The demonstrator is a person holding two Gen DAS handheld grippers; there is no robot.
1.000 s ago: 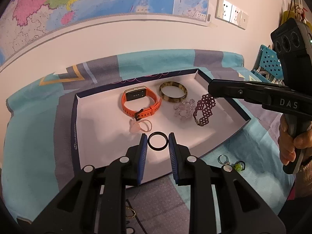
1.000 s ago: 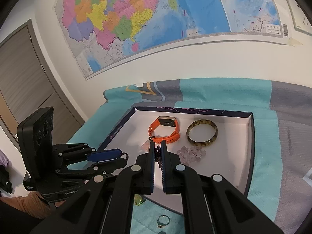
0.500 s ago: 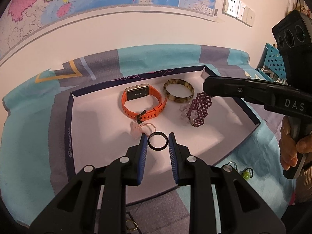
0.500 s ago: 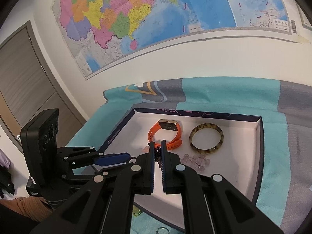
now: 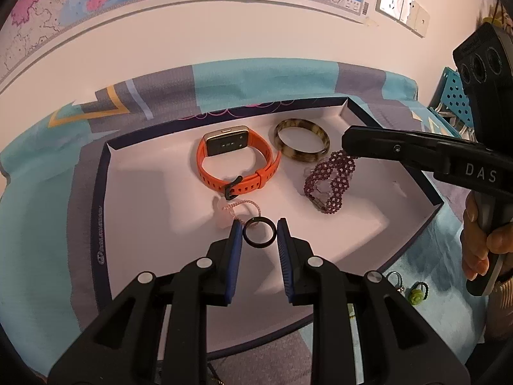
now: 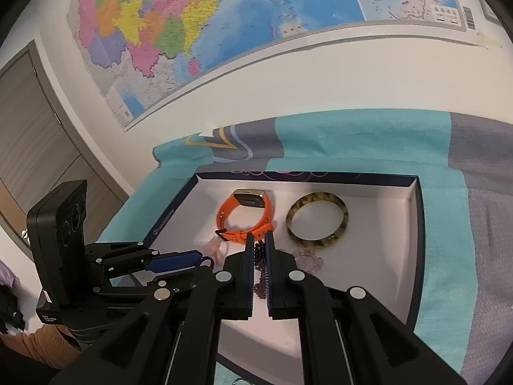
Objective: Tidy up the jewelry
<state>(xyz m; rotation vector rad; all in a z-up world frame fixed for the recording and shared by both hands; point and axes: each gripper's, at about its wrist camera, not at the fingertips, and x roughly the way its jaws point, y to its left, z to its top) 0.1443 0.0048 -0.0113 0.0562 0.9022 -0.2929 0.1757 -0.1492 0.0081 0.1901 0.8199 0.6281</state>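
Note:
A white box tray (image 5: 134, 211) with dark rim lies on a teal cloth. In it lie an orange watch (image 5: 237, 163), a tortoiseshell bangle (image 5: 301, 144) and a pink charm bracelet (image 5: 237, 208). My left gripper (image 5: 259, 236) is shut on a black ring (image 5: 259, 236) and holds it above the tray's front part. My right gripper (image 6: 259, 247) is shut on a purple beaded bracelet (image 5: 332, 183), which hangs over the tray's right part above a clear bead bracelet (image 6: 307, 260). The watch (image 6: 247, 215) and bangle (image 6: 317, 221) also show in the right wrist view.
Small rings, one with a green flower (image 5: 416, 293), lie on the cloth (image 5: 38, 224) in front of the tray's right corner. A wall with a map stands behind the table. A blue perforated rack (image 5: 455, 102) stands at the far right.
Both grippers have moved closer over the tray. The purple bracelet has shifted left over the clear bead bracelet. The black ring now sits nearer the pink charm bracelet.

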